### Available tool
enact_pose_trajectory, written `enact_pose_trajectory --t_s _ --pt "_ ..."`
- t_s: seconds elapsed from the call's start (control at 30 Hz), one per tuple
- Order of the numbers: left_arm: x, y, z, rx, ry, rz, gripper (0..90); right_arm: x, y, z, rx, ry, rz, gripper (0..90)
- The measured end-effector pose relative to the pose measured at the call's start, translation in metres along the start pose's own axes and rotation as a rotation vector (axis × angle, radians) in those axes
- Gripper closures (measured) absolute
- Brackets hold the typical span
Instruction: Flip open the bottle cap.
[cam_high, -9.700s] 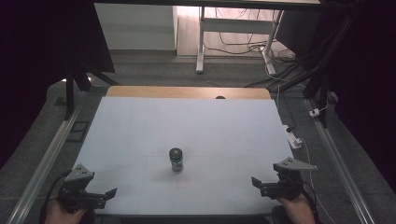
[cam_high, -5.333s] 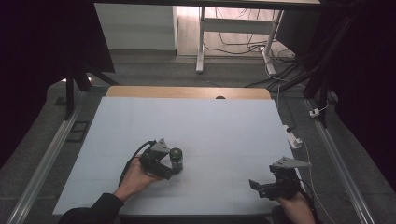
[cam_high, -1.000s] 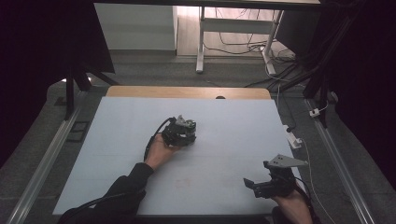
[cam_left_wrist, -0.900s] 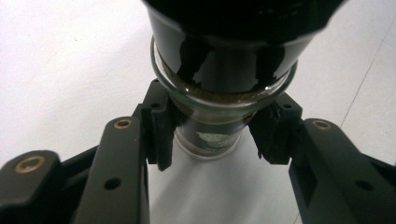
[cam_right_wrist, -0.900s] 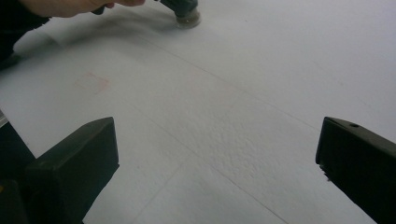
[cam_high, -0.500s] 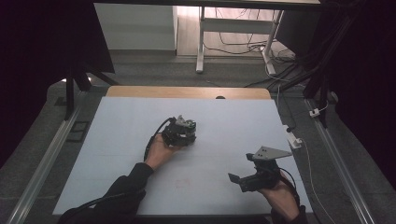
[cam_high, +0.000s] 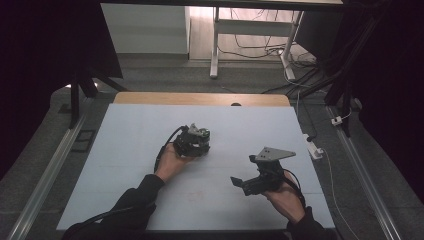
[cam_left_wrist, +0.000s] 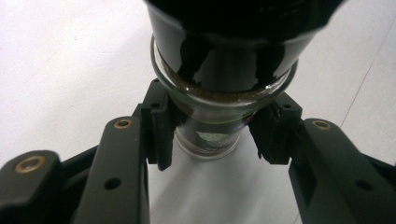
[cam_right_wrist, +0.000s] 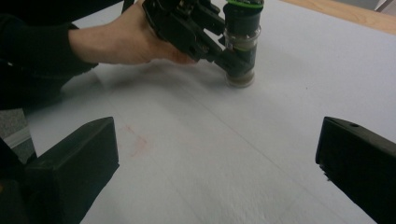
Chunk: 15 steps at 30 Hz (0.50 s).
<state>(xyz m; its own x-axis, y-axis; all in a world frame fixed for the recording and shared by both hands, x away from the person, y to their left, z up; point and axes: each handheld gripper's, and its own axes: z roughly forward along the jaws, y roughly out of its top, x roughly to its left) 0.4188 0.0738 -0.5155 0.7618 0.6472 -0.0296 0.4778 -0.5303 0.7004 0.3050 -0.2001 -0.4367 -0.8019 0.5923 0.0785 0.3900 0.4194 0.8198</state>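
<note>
A small glass jar (cam_high: 203, 134) with a black lid and a green-marked top stands upright on the white table (cam_high: 120, 165), a little behind the middle. My left gripper (cam_high: 199, 145) is shut on the jar's glass body below the lid; in the left gripper view the pads (cam_left_wrist: 159, 126) press on both sides of the jar (cam_left_wrist: 212, 119). My right gripper (cam_high: 239, 182) is at the front right, open, with nothing between its fingers. The right gripper view looks between its wide-apart jaws toward the jar (cam_right_wrist: 240, 46), the left gripper (cam_right_wrist: 232, 59) and the hand holding it.
A wooden strip (cam_high: 200, 98) borders the table's far edge. A white power strip (cam_high: 314, 148) lies off the right edge, with metal rails along both sides. A faint reddish smudge (cam_right_wrist: 140, 142) marks the table in front of the right gripper.
The left gripper came in, shut on the jar and carried it back and to the right. In the last second the right gripper moved left and forward toward the middle.
</note>
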Motion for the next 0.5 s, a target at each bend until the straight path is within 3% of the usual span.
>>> enact_pose_trajectory --t_s 0.3,0.5 --pt "0.000 0.000 0.000 -0.001 0.000 0.001 53.6 0.002 0.017 0.024 0.030 0.008 -0.046 0.0" --pt "0.000 0.000 0.000 -0.002 -0.001 0.003 53.6 0.002 0.026 0.039 0.034 -0.030 -0.074 0.0"
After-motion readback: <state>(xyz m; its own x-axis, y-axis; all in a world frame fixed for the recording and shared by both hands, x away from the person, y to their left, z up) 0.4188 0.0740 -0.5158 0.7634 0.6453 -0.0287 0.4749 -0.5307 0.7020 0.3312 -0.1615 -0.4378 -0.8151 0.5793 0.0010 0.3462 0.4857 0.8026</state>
